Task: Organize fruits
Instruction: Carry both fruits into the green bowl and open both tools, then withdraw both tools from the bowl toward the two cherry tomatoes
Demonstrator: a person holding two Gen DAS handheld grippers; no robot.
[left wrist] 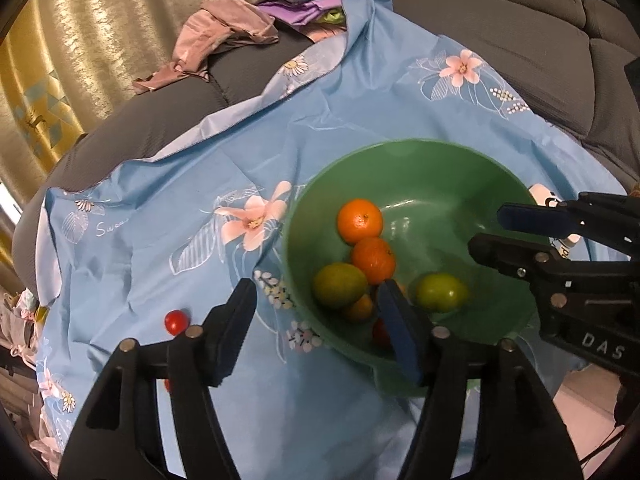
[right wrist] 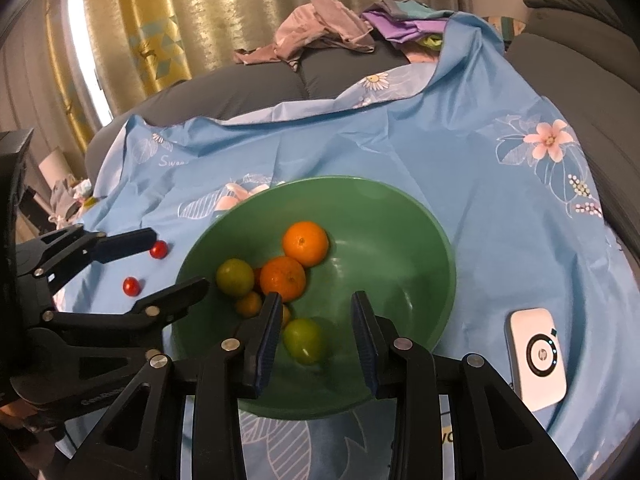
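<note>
A green bowl (left wrist: 420,168) (right wrist: 400,208) sits on a blue floral cloth and holds two oranges (left wrist: 359,221) (right wrist: 306,243), two green fruits (left wrist: 339,285) (right wrist: 304,340), a small orange fruit (right wrist: 248,304) and something red (left wrist: 380,332). Two cherry tomatoes (right wrist: 159,249) (right wrist: 131,286) lie on the cloth left of the bowl; one shows in the left view (left wrist: 176,322). My left gripper (left wrist: 316,320) (right wrist: 176,260) is open and empty at the bowl's left rim. My right gripper (right wrist: 316,328) (left wrist: 488,232) is open and empty above a green fruit in the bowl.
The blue cloth (left wrist: 160,248) (right wrist: 500,208) covers a grey sofa (left wrist: 500,40). Crumpled clothes (left wrist: 224,36) (right wrist: 320,28) lie at the back. A white HP device (right wrist: 536,364) lies right of the bowl. Curtains (right wrist: 180,12) hang behind.
</note>
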